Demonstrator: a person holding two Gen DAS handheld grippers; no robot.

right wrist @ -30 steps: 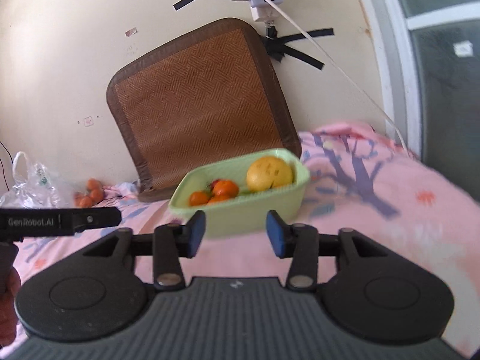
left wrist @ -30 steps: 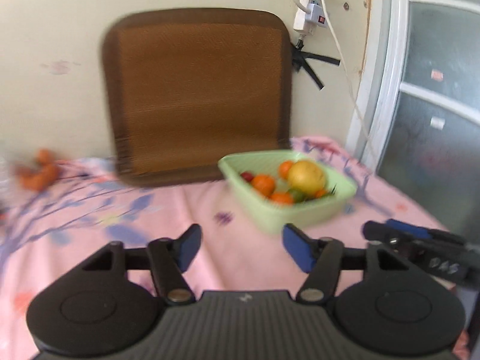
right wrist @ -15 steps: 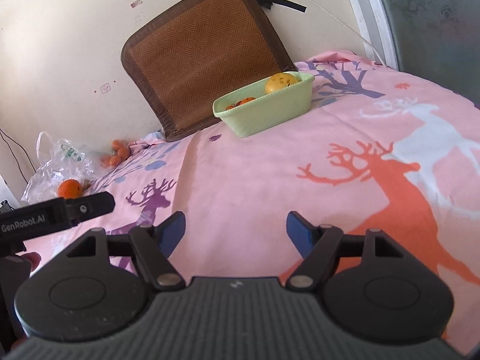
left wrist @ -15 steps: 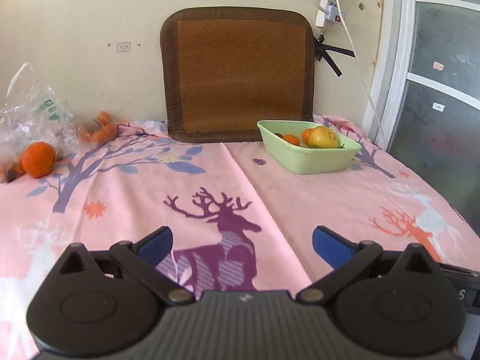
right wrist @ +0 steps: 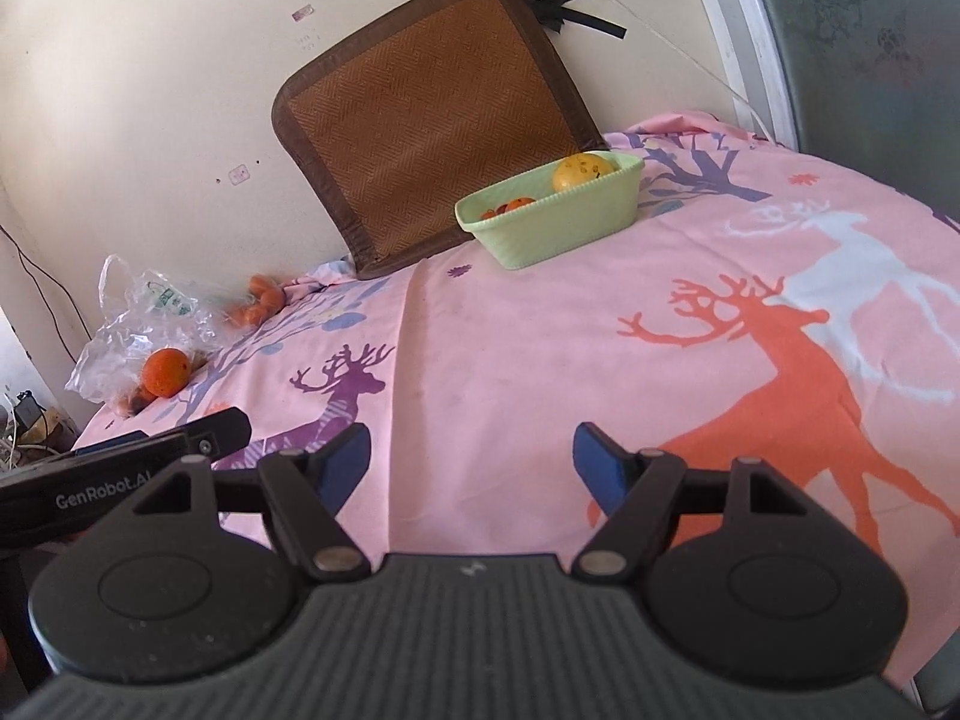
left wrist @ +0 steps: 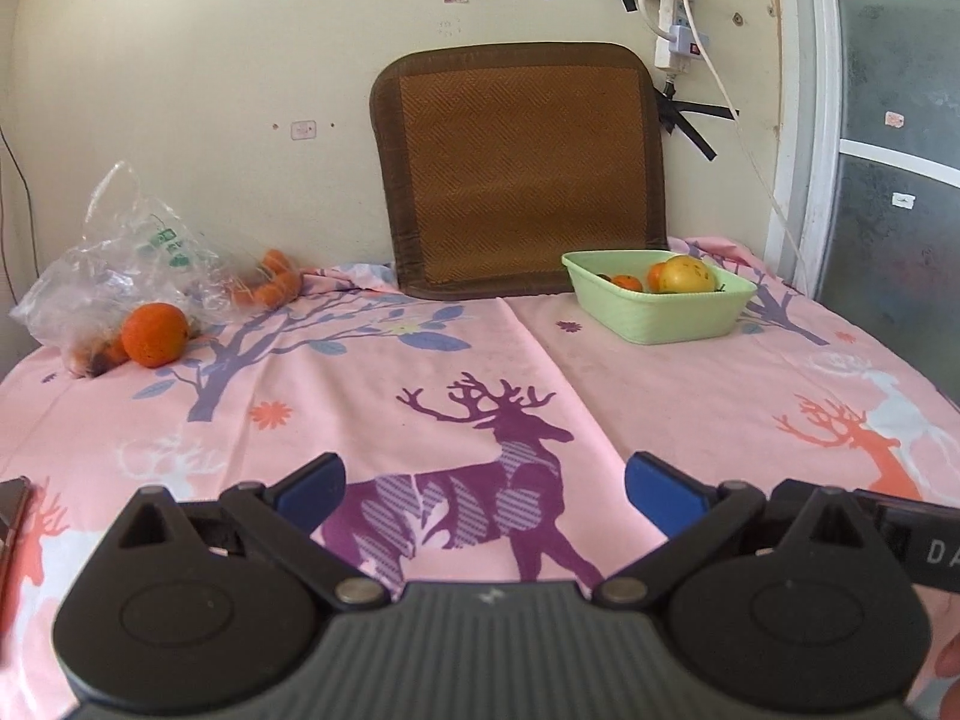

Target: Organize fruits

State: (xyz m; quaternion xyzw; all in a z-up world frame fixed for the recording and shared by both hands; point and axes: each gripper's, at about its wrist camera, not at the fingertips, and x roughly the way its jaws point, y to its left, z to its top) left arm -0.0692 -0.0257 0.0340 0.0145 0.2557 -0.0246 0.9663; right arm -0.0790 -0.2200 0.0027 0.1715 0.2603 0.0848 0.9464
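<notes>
A light green basket (left wrist: 678, 318) stands at the back right of the table and holds a large yellow fruit (left wrist: 687, 275) and small oranges (left wrist: 627, 282). It also shows in the right wrist view (right wrist: 564, 222). A loose orange (left wrist: 154, 335) lies at the back left beside a clear plastic bag (left wrist: 120, 252), with small orange fruits (left wrist: 273, 288) behind. My left gripper (left wrist: 486, 489) is open and empty over the near table. My right gripper (right wrist: 471, 468) is open and empty too, far from the basket.
A pink deer-print cloth (left wrist: 480, 372) covers the table. A brown woven cushion (left wrist: 516, 168) leans on the wall behind the basket. A power strip and cables (left wrist: 678, 30) hang on the wall. A glass door (left wrist: 894, 120) stands at the right.
Both grippers have pulled back from the basket toward the near table edge and opened wider. The basket now looks small and far; the bag and loose orange have come into view.
</notes>
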